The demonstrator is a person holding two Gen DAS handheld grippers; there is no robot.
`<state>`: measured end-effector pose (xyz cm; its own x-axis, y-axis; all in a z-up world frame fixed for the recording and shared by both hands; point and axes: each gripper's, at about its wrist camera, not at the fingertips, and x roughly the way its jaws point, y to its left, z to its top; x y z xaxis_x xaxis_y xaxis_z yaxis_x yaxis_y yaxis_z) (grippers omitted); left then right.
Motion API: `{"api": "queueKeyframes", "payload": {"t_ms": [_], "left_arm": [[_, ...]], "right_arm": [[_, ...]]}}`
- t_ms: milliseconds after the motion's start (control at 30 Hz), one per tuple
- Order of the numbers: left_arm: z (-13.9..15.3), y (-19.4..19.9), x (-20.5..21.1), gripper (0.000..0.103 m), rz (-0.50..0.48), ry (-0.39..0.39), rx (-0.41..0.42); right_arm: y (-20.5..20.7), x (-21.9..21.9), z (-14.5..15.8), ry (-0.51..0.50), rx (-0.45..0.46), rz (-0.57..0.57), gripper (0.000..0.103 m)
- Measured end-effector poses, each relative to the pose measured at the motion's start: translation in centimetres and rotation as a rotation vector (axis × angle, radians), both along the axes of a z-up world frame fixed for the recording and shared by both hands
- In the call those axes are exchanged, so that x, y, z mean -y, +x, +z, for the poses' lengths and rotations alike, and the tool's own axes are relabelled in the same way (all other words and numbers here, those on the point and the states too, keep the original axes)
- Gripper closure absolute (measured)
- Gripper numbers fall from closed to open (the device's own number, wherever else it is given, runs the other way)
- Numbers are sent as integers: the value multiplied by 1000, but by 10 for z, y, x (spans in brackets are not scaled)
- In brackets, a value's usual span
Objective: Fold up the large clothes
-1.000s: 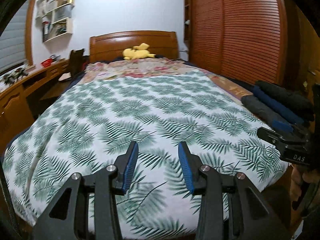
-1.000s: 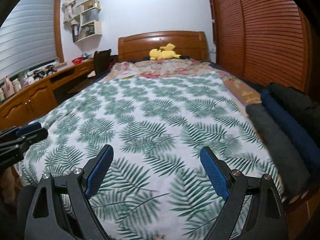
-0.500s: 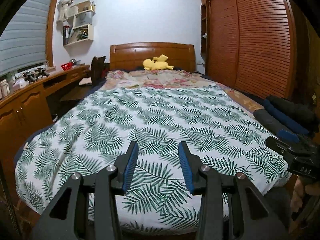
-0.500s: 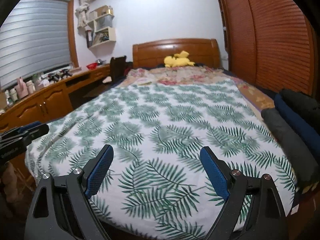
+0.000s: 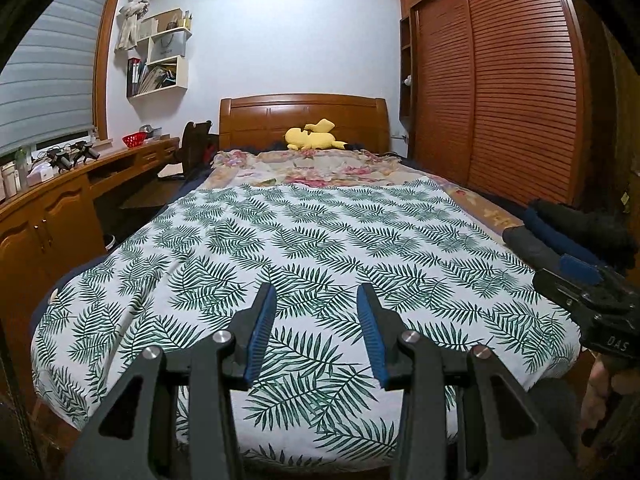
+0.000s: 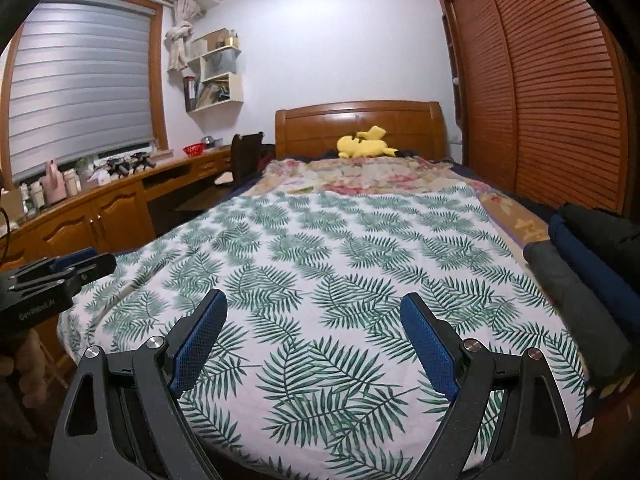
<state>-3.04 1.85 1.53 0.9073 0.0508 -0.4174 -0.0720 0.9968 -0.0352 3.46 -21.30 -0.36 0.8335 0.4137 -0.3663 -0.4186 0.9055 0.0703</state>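
My rolled dark clothes (image 6: 580, 280) at the bed's right edge run out of frame; small items (image 6: 60, 184) on the desk blur together.

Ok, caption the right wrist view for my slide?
Open right gripper above the leaf-print sheet, dark folded clothes stacked at the bed's right edge.

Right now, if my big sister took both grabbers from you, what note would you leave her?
Left gripper: open, holding nothing, above the foot of the bed.
Right gripper: open wider, also holding nothing.
Leaf sheet: spread flat over the bed, not folded yet.
Clothes: a row of dark folded pieces along the bed's right edge, beside the sheet.
Done: those pieces look folded. I cannot tell if more are waiting.
Left: probably the leaf sheet is next; neither gripper touches it yet, so start by taking its near edge.
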Motion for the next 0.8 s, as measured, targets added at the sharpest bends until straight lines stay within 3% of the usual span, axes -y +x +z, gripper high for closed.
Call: {"api": "queueKeyframes", "payload": {"t_ms": [800], "left_arm": [[3, -5, 5, 62, -9, -2, 9]], "right_arm": [[0, 4, -1, 2, 0, -7, 13]]}}
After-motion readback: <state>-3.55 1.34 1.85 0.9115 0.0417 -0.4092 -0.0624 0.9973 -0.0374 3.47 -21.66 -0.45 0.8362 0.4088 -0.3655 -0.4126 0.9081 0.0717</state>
